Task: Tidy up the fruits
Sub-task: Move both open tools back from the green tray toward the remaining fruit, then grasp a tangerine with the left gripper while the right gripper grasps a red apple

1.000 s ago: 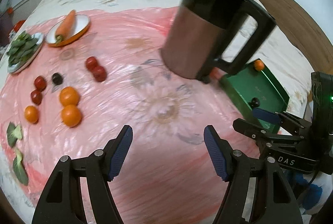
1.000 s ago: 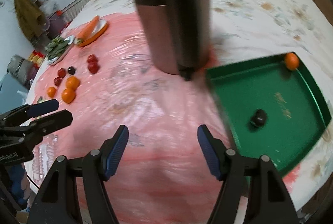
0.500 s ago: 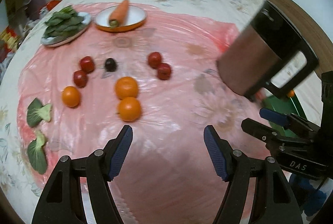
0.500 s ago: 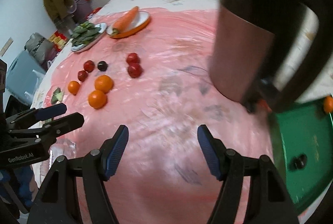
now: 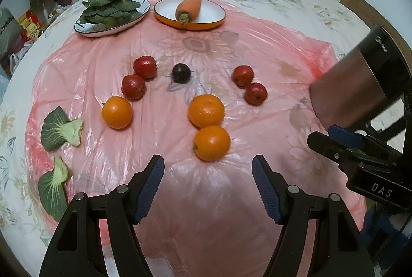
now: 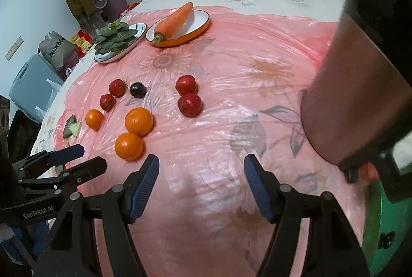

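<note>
Your left gripper and right gripper both have their fingers released, nothing between them, over the pink sheet. In the left view the oranges sit just above the fingers at centre, red fruits and a dark plum higher up. A kettle fills the right view's right edge, with a green tray at lower right.

Three oranges, red fruits and one dark fruit beyond the empty, parted left tool.
</note>
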{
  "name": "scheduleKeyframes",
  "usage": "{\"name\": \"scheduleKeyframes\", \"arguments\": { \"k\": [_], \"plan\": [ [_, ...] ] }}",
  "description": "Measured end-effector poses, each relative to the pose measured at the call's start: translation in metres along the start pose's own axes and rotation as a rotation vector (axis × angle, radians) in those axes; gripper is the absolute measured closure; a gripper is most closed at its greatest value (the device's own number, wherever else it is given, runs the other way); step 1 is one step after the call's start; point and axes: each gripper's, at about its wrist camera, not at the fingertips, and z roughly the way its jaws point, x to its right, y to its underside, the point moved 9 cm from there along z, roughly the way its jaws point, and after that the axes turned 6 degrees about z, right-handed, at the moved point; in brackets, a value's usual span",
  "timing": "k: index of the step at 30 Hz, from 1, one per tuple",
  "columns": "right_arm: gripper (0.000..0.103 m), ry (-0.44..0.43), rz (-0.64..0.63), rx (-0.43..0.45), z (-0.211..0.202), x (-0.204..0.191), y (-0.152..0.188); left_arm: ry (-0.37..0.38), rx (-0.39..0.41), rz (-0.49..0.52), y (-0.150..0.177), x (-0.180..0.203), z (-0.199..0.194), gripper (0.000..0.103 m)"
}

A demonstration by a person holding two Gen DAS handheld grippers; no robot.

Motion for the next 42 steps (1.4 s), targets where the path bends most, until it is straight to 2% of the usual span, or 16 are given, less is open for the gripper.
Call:
{"name": "scheduleKeyframes", "arguments": {
  "k": [8, 11, 13, 20, 22, 26, 32, 37, 42],
  "plan": [
    [0.000, 0.002, -0.014, -0.006, 0.029, -0.010, -0.025, 0.007, -0.007, -0.021, -0.006, -0.006, 0.019, 0.038],
    [0.001, 0.008, -0.030, -0.013, 0.040, -0.013, -0.032, 0.005, -0.014, -0.019, -0.006, -0.005, 0.026, 0.043],
    [0.009, 0.008, -0.036, -0.021, 0.047, -0.015, -0.036, 0.003, -0.019, -0.013, -0.006, -0.003, 0.030, 0.046],
    [0.017, 0.010, -0.061, -0.030, 0.066, -0.024, -0.049, 0.003, -0.035, -0.021, -0.006, -0.002, 0.040, 0.051],
    [0.025, 0.010, -0.064, -0.037, 0.072, -0.025, -0.051, 0.002, -0.042, -0.020, -0.005, -0.003, 0.043, 0.054],
    [0.027, 0.019, -0.071, -0.052, 0.082, -0.025, -0.054, 0.012, -0.048, -0.019, -0.005, -0.001, 0.047, 0.056],
    [0.037, 0.029, -0.077, -0.077, 0.095, -0.026, -0.055, 0.030, -0.054, -0.014, -0.005, 0.002, 0.050, 0.060],
    [0.056, 0.031, -0.092, -0.097, 0.104, -0.030, -0.051, 0.054, -0.063, -0.023, -0.004, 0.004, 0.053, 0.063],
    [0.069, 0.042, -0.084, -0.103, 0.107, -0.025, -0.050, 0.074, -0.071, -0.031, -0.003, 0.007, 0.055, 0.067]
  ]
}}
